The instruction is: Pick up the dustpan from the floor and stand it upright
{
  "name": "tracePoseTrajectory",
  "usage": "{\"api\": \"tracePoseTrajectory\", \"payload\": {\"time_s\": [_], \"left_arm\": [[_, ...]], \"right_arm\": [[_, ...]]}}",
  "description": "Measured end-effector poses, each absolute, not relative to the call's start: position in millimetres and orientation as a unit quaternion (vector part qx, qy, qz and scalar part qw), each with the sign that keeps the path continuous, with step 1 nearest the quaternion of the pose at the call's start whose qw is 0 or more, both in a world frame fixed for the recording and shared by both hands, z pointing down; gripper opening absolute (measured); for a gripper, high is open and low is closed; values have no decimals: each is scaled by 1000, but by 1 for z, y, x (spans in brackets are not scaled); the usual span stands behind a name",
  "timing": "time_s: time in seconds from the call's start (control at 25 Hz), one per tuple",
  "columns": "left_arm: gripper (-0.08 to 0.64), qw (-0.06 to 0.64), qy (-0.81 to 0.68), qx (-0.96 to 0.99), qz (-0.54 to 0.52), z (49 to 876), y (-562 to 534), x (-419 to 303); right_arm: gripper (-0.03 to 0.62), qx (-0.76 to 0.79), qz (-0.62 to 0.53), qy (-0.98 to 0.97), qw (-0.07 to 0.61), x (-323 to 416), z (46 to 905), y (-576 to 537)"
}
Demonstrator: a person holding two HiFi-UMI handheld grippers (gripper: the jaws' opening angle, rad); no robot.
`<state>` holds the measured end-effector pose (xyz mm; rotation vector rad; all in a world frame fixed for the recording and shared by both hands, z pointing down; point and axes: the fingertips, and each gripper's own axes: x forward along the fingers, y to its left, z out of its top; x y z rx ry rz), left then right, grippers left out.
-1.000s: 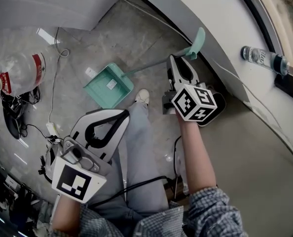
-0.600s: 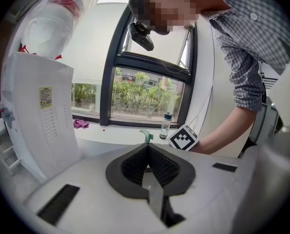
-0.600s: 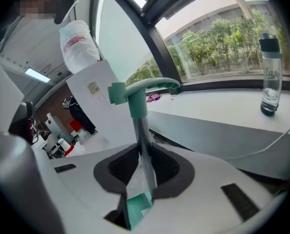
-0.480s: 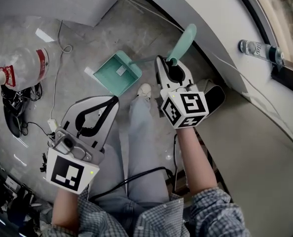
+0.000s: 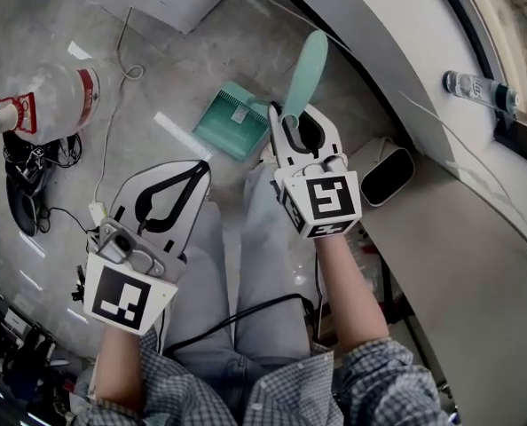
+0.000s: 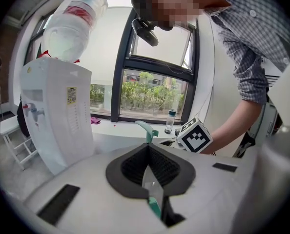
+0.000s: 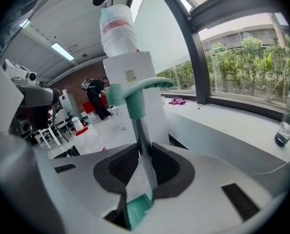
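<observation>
The teal dustpan (image 5: pixel 234 119) hangs with its pan low over the floor and its handle (image 5: pixel 306 67) raised toward me. My right gripper (image 5: pixel 290 119) is shut on the thin metal shaft just below the teal grip. In the right gripper view, the shaft runs between the pads of my right gripper (image 7: pixel 144 152), with the grip (image 7: pixel 134 97) above and the pan (image 7: pixel 137 209) below. I cannot tell whether the pan touches the floor. My left gripper (image 5: pixel 198 169) hovers to the left over my knee, shut on nothing. Through my left gripper (image 6: pixel 148 149) a teal sliver (image 6: pixel 154 207) shows.
A water dispenser (image 6: pixel 57 116) with a big jug (image 5: pixel 55 100) stands to the left. Cables (image 5: pixel 113 122) trail on the floor. A curved white ledge (image 5: pixel 397 51) with a bottle (image 5: pixel 476 91) runs on the right. A black shoe-like object (image 5: pixel 386 177) lies below it.
My right gripper has risen, rolled and shifted left with the handle, so the dustpan has swung from lying flat toward upright. My left gripper has drifted forward.
</observation>
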<state>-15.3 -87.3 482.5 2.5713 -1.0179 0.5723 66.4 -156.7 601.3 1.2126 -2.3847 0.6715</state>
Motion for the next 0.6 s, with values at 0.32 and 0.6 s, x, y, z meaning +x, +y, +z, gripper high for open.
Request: {"api": "tracePoseTrajectory", "payload": {"time_s": [0.32, 0.6], "left_arm": [[6, 153, -358, 901, 193, 477, -67, -42], [7, 152, -358, 903, 184, 467, -51, -64]], "right_arm": [[87, 438, 221, -847, 204, 54, 599, -126], [123, 452, 252, -831, 203, 45, 609, -107]]}}
